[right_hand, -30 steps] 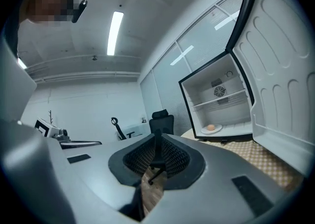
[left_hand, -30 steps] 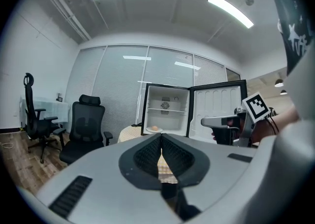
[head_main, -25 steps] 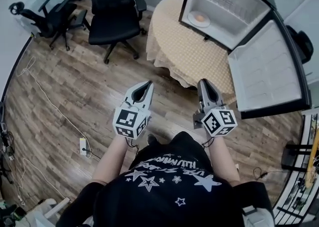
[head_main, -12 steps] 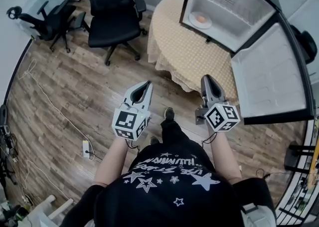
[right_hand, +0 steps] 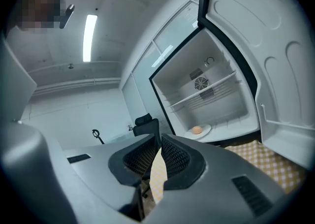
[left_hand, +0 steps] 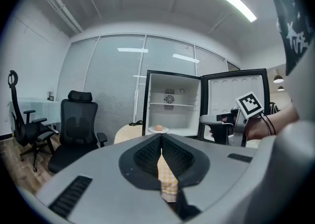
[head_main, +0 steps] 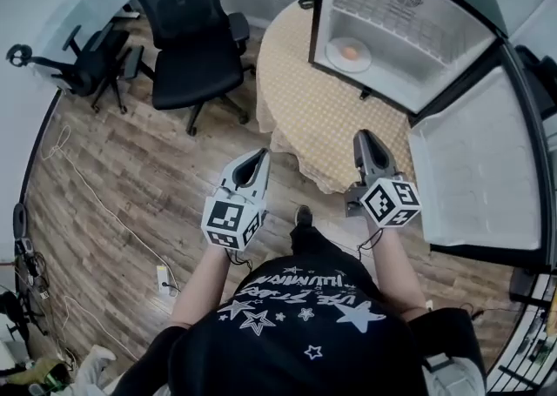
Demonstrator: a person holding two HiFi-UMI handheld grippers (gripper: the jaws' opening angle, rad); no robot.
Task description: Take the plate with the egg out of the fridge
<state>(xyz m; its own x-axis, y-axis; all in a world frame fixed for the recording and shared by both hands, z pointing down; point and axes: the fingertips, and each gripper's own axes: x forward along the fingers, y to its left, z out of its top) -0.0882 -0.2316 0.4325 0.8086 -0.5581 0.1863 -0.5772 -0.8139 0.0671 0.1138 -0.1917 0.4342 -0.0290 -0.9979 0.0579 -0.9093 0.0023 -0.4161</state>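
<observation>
A small white fridge (head_main: pixel 409 16) stands open on a round table. On its floor lies a white plate (head_main: pixel 338 60) with an egg (head_main: pixel 349 52) on it. The left gripper view shows the same plate (left_hand: pixel 152 130) and egg (left_hand: pixel 159 128) far ahead; so does the right gripper view, with plate (right_hand: pixel 205 129) and egg (right_hand: pixel 197 130). My left gripper (head_main: pixel 258 157) is shut and empty, over the floor short of the table. My right gripper (head_main: pixel 364 137) is shut and empty at the table's near edge. Both point level toward the fridge, well apart from it.
The fridge door (head_main: pixel 479 168) swings wide open to the right, beside my right gripper. A yellow checked cloth covers the table (head_main: pixel 305 98). Two black office chairs (head_main: pixel 196 37) (head_main: pixel 83 63) stand to the left. A power strip (head_main: pixel 163 278) and cables lie on the wooden floor.
The person has stepped forward. Both grippers have moved toward the table and fridge, still shut; the right one now reaches the table's edge.
</observation>
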